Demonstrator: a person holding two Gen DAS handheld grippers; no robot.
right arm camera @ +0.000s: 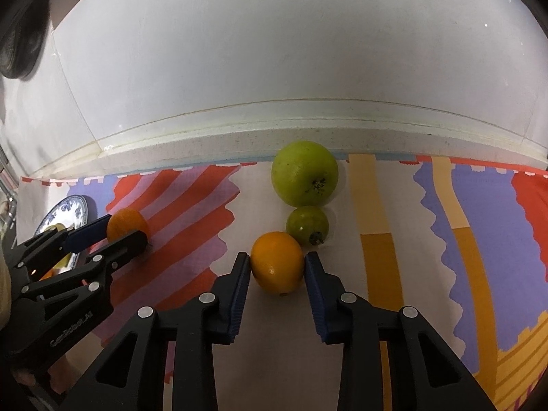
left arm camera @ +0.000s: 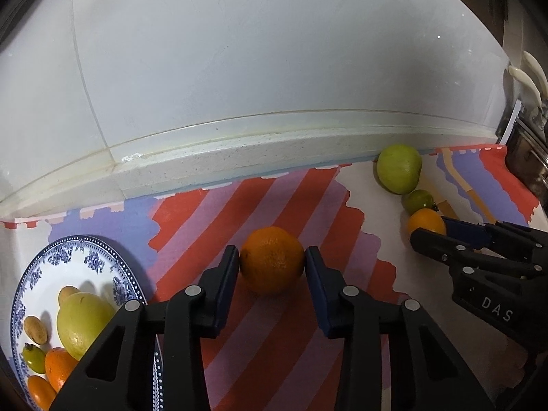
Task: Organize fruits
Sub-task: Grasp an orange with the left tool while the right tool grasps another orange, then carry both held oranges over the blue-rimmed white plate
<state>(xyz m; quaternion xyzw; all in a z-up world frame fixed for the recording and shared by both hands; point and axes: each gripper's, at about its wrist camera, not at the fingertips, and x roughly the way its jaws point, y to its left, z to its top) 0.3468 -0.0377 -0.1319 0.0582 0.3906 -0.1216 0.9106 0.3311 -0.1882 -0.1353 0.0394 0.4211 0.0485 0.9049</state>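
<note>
Fruit on a striped cloth [left arm camera: 281,205] beside a blue-patterned plate [left arm camera: 73,250], each gripper clamped on one orange piece.

Right of the plate, four loose fruits: one green apple [right arm camera: 304,173], blossom end toward the camera; two oranges; one small green fruit [right arm camera: 307,223], stem toward the camera. Left gripper [left arm camera: 271,263] pinches the bigger orange [left arm camera: 272,259]; right gripper [right arm camera: 276,268] pinches the smaller orange [right arm camera: 276,262]. The plate holds at least six fruits.

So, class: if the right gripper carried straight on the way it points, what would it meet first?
The orange fruit its fingers already press on; beyond that, probably the small green fruit, though depth is unclear.
</note>
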